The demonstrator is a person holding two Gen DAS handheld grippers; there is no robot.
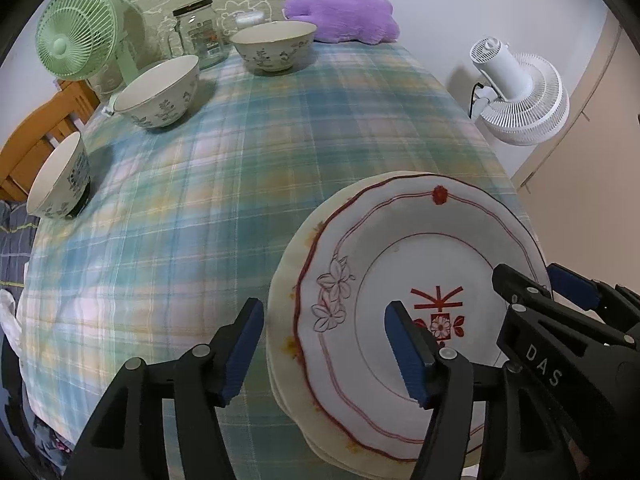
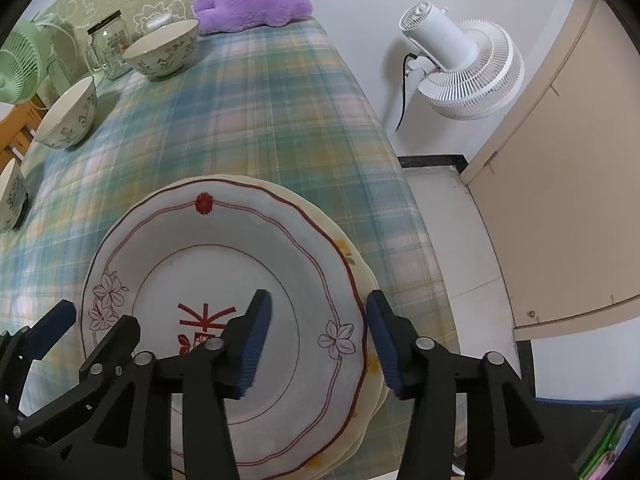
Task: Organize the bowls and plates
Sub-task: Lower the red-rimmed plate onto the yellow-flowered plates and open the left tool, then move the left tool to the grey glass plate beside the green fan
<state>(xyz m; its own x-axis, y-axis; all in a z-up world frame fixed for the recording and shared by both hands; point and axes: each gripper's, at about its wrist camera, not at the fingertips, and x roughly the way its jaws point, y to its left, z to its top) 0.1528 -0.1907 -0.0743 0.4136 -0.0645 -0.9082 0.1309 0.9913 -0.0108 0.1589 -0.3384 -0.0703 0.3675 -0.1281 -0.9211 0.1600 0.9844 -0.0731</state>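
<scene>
Both grippers, left and right, had jaws apart, gripping nothing, straddling the red-trimmed white plate stack rims at 9 and 3 o'clock.

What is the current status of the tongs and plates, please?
Both tongs open, straddling opposite rims of plate stack. Three bowls unstacked. Nothing obstructing.
</scene>
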